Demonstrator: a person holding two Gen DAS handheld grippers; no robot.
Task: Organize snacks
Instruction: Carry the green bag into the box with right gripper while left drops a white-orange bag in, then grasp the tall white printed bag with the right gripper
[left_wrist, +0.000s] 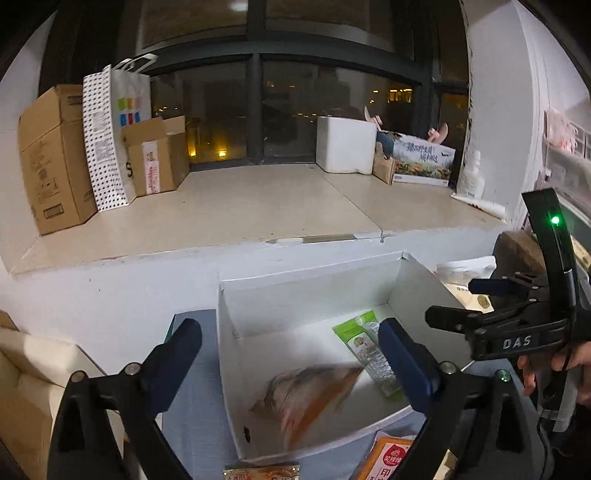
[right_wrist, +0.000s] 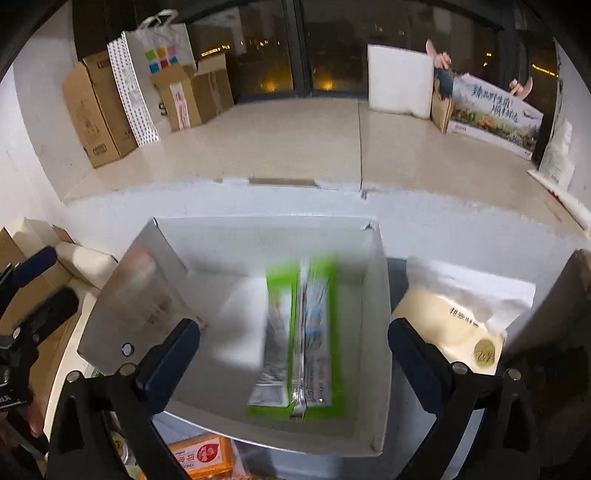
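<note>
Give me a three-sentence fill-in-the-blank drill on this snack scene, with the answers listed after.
1. The green packet lies inside the white ____.
2. Both the left gripper and the right gripper have their jaws ____.
3. The orange packet lies ____ the white box, near its front edge.

Missing words: box; open; outside

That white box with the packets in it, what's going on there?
A person is sorting snacks into the white box, with a hand-held gripper in each hand. Both the left gripper and the right gripper are open and hold nothing. A green packet and an orange packet, both blurred, are in the box. More snacks, such as an orange pack, wait in front of it.
</note>
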